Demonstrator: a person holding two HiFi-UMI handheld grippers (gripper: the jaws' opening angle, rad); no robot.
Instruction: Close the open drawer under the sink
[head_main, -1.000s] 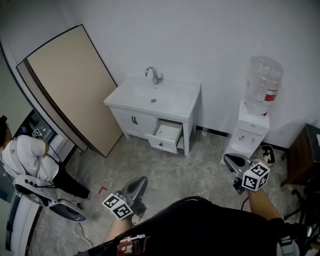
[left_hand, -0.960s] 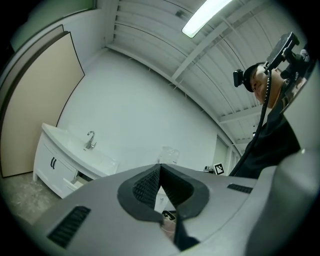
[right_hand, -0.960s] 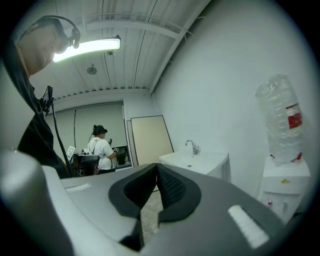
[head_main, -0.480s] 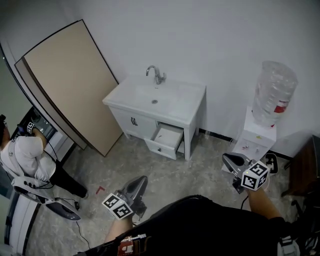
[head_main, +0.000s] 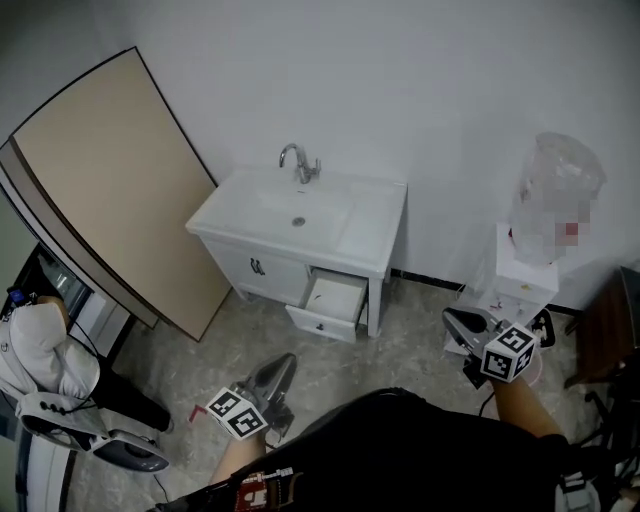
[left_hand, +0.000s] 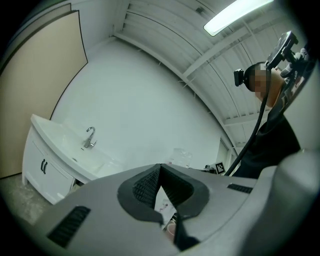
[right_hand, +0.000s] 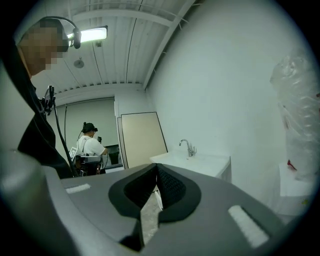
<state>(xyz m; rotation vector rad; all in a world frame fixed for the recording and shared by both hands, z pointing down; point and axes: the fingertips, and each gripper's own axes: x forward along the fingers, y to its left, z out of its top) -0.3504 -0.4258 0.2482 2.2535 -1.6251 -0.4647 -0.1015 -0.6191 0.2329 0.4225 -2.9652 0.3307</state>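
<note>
Looks like a test lab / mock-up rm: lone sink (head_main: 300, 212) on bare white wall (head_main: 420, 80), water cooler (head_main: 527, 272) nearby, big board (head_main: 105, 190) leaning, ribbed ceiling (right_hand: 125, 55) w/ strip light (right_hand: 93, 34), 2nd person (right_hand: 90, 145) w/ headgear.

The sink top (head_main: 300, 205) was smooth, glossy white, its tap (head_main: 297, 160) polished metal. The drawer (head_main: 320, 322) front looked satin white. The floor (head_main: 405, 342) was mottled grey stone, the tall board (head_main: 110, 180) matt beige, the water bottle (head_main: 555, 180) clear plastic.
</note>
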